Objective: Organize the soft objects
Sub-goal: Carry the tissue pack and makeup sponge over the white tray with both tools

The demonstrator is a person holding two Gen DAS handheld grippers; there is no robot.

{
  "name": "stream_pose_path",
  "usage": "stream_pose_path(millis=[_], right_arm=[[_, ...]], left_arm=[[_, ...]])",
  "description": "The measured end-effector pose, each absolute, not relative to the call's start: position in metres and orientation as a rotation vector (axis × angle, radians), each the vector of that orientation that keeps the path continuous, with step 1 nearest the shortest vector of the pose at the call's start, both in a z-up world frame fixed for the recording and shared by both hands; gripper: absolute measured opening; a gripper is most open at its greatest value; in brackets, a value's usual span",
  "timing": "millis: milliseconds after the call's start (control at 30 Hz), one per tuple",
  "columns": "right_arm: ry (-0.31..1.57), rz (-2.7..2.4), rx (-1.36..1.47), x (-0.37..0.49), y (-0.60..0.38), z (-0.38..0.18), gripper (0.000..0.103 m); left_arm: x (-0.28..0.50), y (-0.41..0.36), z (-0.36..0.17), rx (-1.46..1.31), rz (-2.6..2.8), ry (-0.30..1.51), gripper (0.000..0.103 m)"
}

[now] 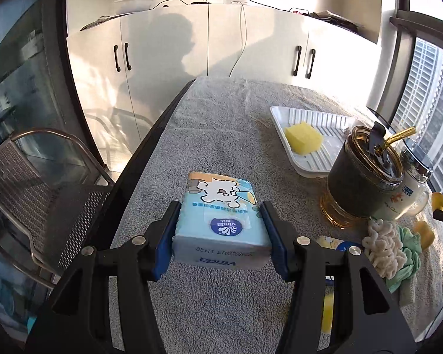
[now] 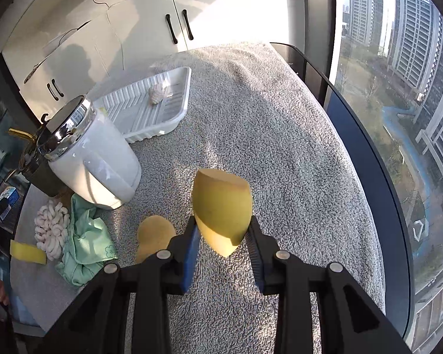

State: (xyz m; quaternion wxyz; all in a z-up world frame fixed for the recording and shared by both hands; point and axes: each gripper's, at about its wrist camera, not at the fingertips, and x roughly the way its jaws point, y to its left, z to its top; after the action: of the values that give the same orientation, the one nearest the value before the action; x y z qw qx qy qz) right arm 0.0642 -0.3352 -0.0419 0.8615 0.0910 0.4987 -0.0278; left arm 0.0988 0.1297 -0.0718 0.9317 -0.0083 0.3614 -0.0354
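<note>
Blue pads on the left gripper (image 1: 221,230) are clamped on both long sides of a soft tissue pack (image 1: 220,221), which looks lifted a bit off the grey towel-covered table (image 1: 221,124). The wrapper dents slightly where the pads press, so I'd guess it's light and squishy, with slick plastic film outside. Holding it across the narrow width near one end seems fine, though a grip closer to the middle would probably stop it drooping.

Over on the other side, the right gripper (image 2: 223,233) is squeezed on a yellow egg-shaped makeup sponge (image 2: 221,206), held near its pointed end above the towel. That thing likely weighs nothing and springs back, so a light pinch should do.

A white ridged tray (image 1: 283,118) sits further back with a yellow sponge block (image 1: 303,140) in it, probably the drop-off spot. A second makeup sponge (image 2: 155,236), a green cloth (image 2: 85,244) and a knitted scrunchie (image 2: 51,227) wait beside the white jar (image 2: 94,159).
</note>
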Motion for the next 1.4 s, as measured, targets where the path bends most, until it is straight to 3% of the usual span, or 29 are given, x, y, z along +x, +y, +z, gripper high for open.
stream_pose_path(millis=[300, 667, 1067, 1400], right_arm=[[1.018, -0.031, 0.149, 0.141, -0.342, -0.033, 0.034], [1.039, 0.057, 0.082, 0.230, -0.323, -0.027, 0.034], [1.160, 0.253, 0.067, 0.300, -0.276, -0.055, 0.034], [1.260, 0.290, 0.066, 0.308, -0.258, -0.076, 0.035]], left_arm=[[0.188, 0.135, -0.078, 0.005, -0.074, 0.723, 0.052], [0.279, 0.085, -0.068, 0.019, -0.251, 0.732, 0.052], [0.332, 0.001, -0.073, 0.056, -0.567, 0.834, 0.052], [0.343, -0.046, -0.097, 0.081, -0.781, 0.975, 0.052]])
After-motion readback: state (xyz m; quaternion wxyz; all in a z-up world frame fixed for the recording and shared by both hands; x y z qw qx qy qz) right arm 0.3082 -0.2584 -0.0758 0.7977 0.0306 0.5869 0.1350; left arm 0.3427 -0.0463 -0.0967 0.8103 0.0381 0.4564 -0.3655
